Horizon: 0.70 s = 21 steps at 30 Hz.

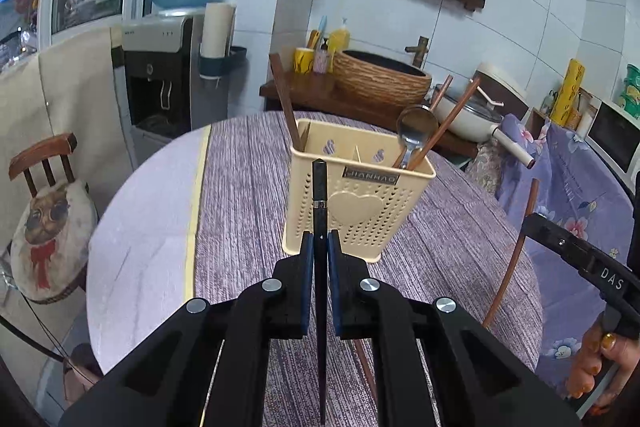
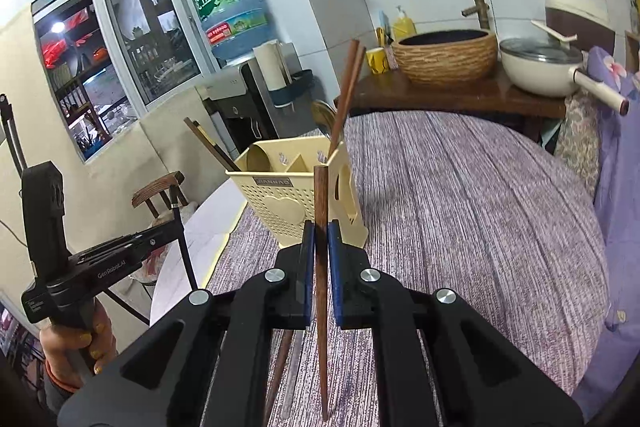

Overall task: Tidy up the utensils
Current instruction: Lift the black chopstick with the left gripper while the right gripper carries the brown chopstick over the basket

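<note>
the left gripper (image 1: 320, 247) points forward and slightly downward, jaws clamped nearly together, gripped from below by a hand (image 2: 76, 351). the right gripper (image 2: 320, 243) matches, its hand (image 1: 600, 359) wrapped round the handle.

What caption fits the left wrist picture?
Left tool shut on a black chopstick before the yellow utensil holder.

White tiled walls (image 1: 520, 7), wooden chair (image 1: 42, 155), water dispenser (image 1: 160, 67), window (image 2: 132, 39)
</note>
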{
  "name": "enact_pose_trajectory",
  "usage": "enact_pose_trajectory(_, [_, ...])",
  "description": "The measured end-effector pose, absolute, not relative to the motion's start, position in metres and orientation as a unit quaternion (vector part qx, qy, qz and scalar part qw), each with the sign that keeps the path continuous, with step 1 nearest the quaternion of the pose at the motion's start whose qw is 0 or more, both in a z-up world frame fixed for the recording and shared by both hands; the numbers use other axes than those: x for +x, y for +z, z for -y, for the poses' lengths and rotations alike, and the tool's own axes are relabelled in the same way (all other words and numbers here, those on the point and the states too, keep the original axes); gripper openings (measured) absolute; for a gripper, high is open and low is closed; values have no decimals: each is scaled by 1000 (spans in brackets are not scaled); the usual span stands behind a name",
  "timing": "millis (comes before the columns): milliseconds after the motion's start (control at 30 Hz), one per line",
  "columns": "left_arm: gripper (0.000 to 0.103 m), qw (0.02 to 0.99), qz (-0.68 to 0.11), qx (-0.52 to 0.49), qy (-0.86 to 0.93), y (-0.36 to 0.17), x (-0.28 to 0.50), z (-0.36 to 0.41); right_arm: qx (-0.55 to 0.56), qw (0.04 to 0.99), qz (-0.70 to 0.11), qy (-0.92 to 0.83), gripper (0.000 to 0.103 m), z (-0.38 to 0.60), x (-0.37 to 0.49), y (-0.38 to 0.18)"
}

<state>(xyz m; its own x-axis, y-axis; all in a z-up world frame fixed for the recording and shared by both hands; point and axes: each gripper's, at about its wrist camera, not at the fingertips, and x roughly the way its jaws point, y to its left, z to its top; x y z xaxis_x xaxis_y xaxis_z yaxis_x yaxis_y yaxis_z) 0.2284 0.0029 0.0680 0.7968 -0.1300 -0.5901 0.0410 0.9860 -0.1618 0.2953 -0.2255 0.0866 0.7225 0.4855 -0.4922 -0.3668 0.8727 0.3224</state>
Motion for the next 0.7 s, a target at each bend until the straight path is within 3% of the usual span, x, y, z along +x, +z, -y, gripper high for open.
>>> enact_pose_trajectory(700, [8, 955, -282, -74, -59, 104, 220, -13, 72, 925, -267, 261, 8, 215, 290, 132])
